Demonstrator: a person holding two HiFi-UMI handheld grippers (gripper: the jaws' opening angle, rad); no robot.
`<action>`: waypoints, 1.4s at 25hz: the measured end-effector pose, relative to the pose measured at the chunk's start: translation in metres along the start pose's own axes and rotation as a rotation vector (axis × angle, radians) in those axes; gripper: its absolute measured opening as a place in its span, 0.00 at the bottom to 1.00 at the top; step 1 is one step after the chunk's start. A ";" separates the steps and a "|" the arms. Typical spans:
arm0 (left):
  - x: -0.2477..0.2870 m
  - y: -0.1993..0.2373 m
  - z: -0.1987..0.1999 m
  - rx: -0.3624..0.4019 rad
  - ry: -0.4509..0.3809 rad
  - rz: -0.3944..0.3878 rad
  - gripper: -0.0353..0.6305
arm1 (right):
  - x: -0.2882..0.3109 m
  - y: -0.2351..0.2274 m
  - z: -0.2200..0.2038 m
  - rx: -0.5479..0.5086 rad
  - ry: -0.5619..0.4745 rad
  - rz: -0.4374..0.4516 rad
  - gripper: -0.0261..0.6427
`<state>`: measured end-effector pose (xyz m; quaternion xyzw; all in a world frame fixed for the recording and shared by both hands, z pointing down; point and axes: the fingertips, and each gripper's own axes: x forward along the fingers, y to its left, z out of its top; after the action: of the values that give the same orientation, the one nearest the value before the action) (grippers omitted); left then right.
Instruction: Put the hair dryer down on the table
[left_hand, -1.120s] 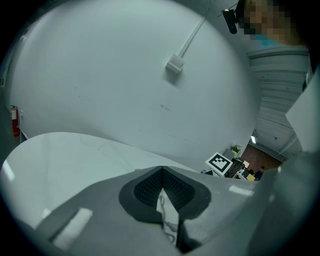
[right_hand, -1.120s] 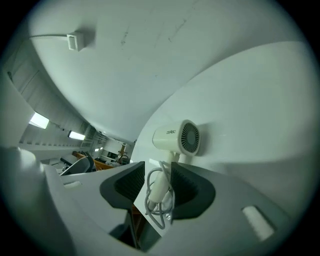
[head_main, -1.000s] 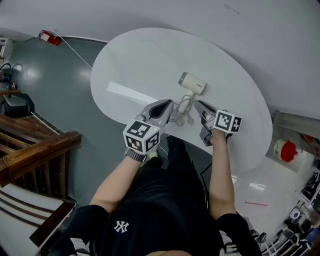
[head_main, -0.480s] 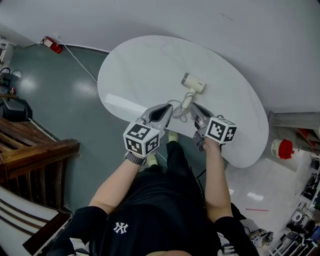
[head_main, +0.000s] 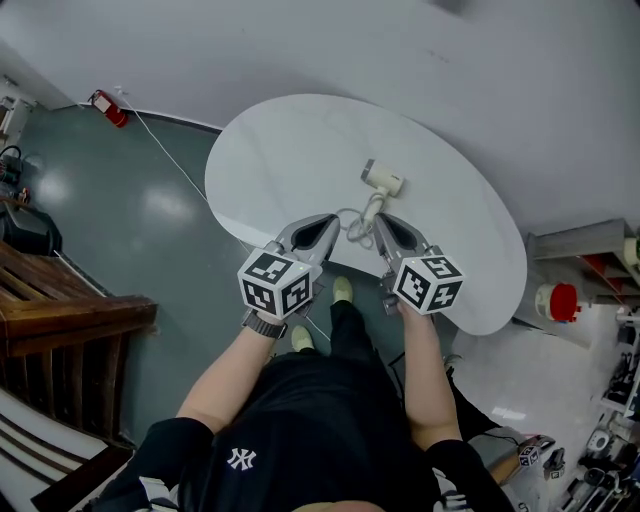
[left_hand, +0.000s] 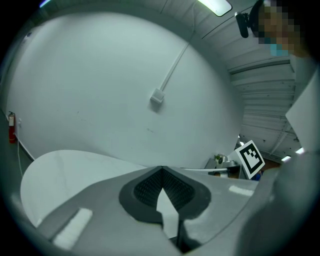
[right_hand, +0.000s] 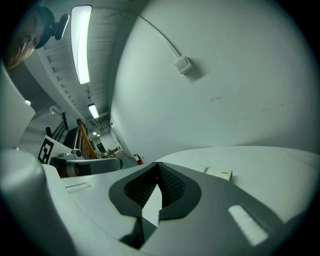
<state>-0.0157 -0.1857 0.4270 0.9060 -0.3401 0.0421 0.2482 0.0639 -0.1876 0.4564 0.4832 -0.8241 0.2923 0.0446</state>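
Observation:
A cream hair dryer (head_main: 382, 179) lies on the white oval table (head_main: 280, 150), right of centre, its cord (head_main: 355, 222) looped toward the near edge. It also shows as a small cream block (right_hand: 219, 173) in the right gripper view, ahead and right of the jaws. My left gripper (head_main: 328, 221) hovers at the near table edge, just left of the cord, shut and holding nothing. My right gripper (head_main: 383, 222) sits just right of the cord, also shut and holding nothing. Each gripper view shows its own pads meeting at the tips: left gripper (left_hand: 161, 170), right gripper (right_hand: 157, 166).
A grey wall curves behind the table. A red fire extinguisher (head_main: 110, 105) stands on the floor at far left, with a cable running from it. Wooden stair rails (head_main: 70, 315) are at left. A red-topped container (head_main: 553, 299) sits at right. The person's shoes (head_main: 342, 290) are by the table edge.
Both grippers have drawn back from above the cord to the near table edge. The hair dryer has stayed lying on the table.

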 end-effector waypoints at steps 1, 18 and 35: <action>-0.004 -0.004 0.005 0.006 -0.007 -0.006 0.05 | -0.003 0.006 0.003 -0.018 -0.006 -0.007 0.07; -0.060 -0.061 0.051 0.098 -0.114 -0.069 0.05 | -0.061 0.083 0.052 -0.160 -0.186 -0.026 0.07; -0.082 -0.076 0.067 0.160 -0.164 -0.069 0.05 | -0.077 0.111 0.064 -0.217 -0.262 -0.048 0.07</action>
<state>-0.0358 -0.1201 0.3164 0.9345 -0.3235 -0.0139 0.1479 0.0266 -0.1218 0.3274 0.5293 -0.8376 0.1349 -0.0045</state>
